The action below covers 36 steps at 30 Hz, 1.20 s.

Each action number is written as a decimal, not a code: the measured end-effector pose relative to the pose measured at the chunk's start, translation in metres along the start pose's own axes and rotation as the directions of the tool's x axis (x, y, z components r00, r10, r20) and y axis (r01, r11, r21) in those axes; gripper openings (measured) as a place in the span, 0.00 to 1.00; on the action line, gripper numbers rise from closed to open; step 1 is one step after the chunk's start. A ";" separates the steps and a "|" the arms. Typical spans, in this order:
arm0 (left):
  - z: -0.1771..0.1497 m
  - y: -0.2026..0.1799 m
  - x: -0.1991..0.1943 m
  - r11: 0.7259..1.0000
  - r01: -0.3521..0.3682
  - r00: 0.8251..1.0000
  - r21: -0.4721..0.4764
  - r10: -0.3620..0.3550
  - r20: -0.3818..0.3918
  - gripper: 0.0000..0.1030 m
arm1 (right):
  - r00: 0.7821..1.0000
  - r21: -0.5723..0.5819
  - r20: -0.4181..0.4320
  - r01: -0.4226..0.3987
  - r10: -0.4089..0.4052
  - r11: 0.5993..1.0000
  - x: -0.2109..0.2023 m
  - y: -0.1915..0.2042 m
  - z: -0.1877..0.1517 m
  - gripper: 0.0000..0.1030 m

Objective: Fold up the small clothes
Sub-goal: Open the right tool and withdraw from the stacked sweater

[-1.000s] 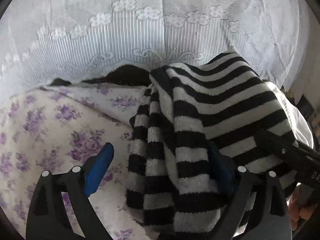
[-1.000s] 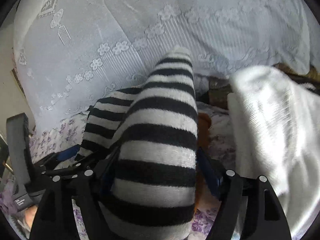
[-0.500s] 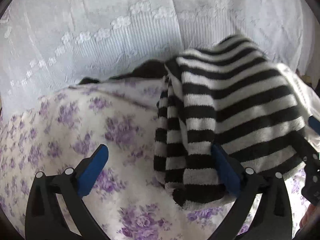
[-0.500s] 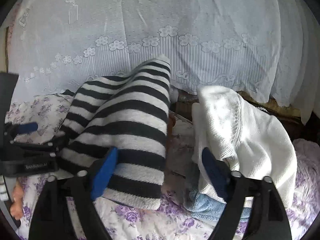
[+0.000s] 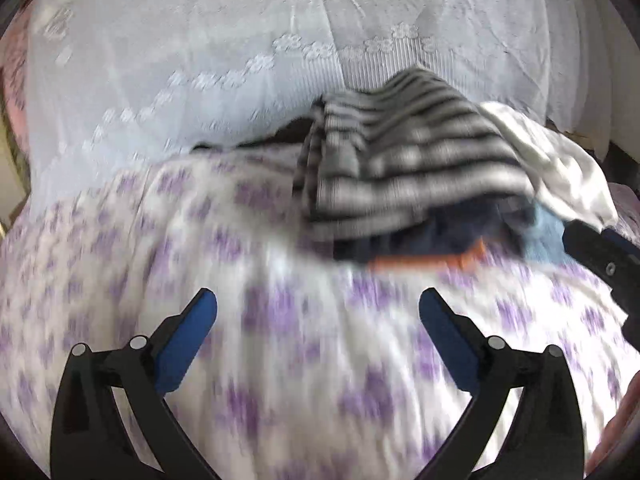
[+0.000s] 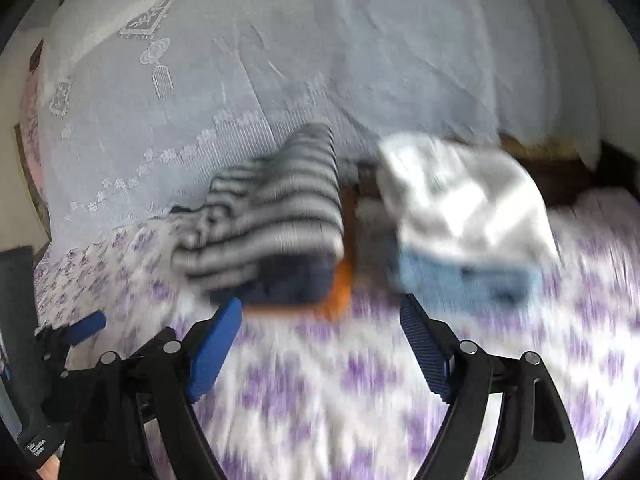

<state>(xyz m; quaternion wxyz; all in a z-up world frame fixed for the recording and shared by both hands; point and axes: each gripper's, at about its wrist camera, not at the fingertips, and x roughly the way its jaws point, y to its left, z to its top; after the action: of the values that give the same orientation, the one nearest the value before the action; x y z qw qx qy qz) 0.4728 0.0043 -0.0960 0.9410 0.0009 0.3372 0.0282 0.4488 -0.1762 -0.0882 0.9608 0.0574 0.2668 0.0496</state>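
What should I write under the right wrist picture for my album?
Open right gripper above the flowery sheet, facing a striped sweater stacked on folded clothes.

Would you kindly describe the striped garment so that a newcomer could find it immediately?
On the purple-flowered bedsheet, before the white lace curtain, stand two stacks of folded clothes. The black-and-white striped sweater tops the left stack, over navy and orange pieces; it is the only striped item, while the right stack is topped plain white.
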 end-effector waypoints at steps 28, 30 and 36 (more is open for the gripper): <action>0.004 -0.005 -0.110 0.993 -0.090 0.981 -0.080 0.102 0.167 0.96 | 0.990 -0.079 0.136 0.041 -0.030 0.996 -0.072 0.016 -0.011 0.97; 0.005 0.000 -0.115 0.993 -0.064 0.983 -0.096 0.079 0.165 0.96 | 0.990 -0.081 0.140 0.035 -0.024 0.996 -0.075 0.017 -0.010 0.97; 0.007 0.002 -0.120 0.995 0.052 0.986 -0.090 -0.037 0.160 0.96 | 0.992 -0.105 0.126 0.037 -0.024 0.994 -0.074 0.024 -0.012 0.97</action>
<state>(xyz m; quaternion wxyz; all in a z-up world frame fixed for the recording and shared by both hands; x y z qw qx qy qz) 0.3843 0.0000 -0.0141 0.9641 -0.0487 0.2599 0.0230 0.3784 -0.1611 -0.0574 0.9779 0.0047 0.2038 0.0455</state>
